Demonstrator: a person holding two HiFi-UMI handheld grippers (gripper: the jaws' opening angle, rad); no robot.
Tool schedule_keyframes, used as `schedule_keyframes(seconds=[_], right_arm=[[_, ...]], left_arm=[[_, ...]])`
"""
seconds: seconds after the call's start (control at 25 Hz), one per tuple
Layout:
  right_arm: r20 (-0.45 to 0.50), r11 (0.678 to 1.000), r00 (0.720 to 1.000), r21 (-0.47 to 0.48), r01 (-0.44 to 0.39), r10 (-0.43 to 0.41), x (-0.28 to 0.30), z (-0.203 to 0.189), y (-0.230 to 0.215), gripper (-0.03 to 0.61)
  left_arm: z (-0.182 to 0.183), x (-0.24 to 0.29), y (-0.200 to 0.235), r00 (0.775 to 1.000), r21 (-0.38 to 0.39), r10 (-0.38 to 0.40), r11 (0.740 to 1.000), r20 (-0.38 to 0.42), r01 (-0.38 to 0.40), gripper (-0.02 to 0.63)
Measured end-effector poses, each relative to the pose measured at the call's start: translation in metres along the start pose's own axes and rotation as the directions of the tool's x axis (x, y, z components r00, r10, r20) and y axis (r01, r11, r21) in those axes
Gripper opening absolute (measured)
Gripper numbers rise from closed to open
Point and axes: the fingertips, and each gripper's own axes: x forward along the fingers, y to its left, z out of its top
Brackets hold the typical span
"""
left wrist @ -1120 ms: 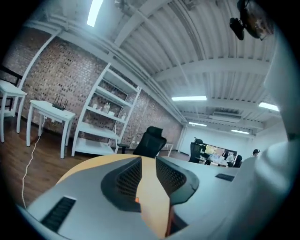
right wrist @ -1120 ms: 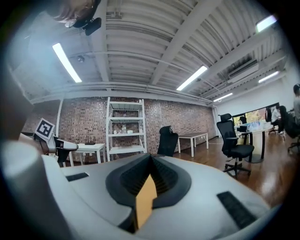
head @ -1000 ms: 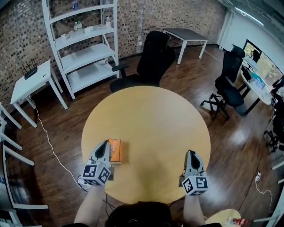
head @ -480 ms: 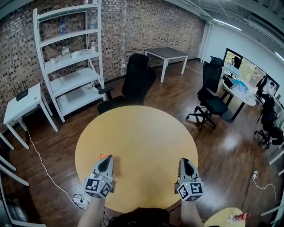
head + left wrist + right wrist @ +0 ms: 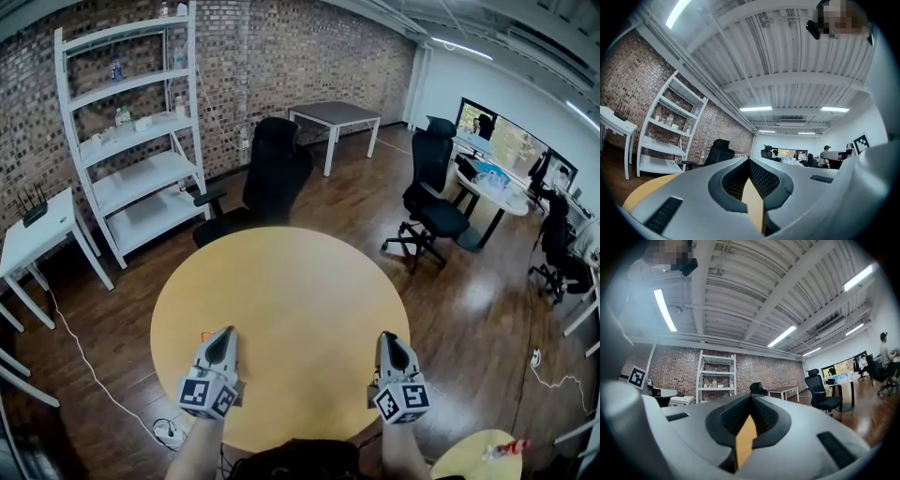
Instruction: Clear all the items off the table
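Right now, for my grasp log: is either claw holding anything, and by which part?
Nothing is held. The left claw and the right claw are both shut on nothing, over the round tan wooden table.

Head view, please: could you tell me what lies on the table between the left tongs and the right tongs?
Nothing: in the head view, the table between the left tongs and the right tongs is bare.

Seen from the head view: a round tabletop (image 5: 291, 300) stands before an office chair (image 5: 272, 178), with shelving (image 5: 131, 150) behind at left. The left gripper (image 5: 223, 331) and right gripper (image 5: 386, 336) hover over the near edge; possibly a box (image 5: 203, 335) peeks from under the left.
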Motion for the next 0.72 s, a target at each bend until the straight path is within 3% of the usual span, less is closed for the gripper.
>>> schedule_keyframes(seconds=[0.24, 0.4, 0.56, 0.72], right_arm=[[-0.006, 0.998, 0.998, -0.005, 0.067, -0.067, -0.026, -0.005, -0.012, 0.003], [-0.021, 0.988, 0.988, -0.029, 0.151, -0.152, -0.056, -0.005, -0.028, 0.003], [-0.025, 0.959, 0.959, -0.044, 0.28, -0.282, -0.097, 0.001, -0.058, 0.003], [0.006, 0.909, 0.911, -0.051, 0.413, -0.413, -0.149, 0.009, -0.109, 0.004]], left_arm=[[-0.008, 0.009, -0.018, 0.998, -0.036, -0.06, 0.998, -0.012, 0.06, -0.009], [-0.02, 0.027, -0.043, 0.989, -0.049, -0.145, 0.989, -0.032, 0.143, -0.009], [-0.034, 0.054, -0.086, 0.962, -0.123, -0.27, 0.957, -0.049, 0.262, -0.009], [-0.053, 0.079, -0.153, 0.917, -0.148, -0.395, 0.911, -0.055, 0.384, -0.009]])
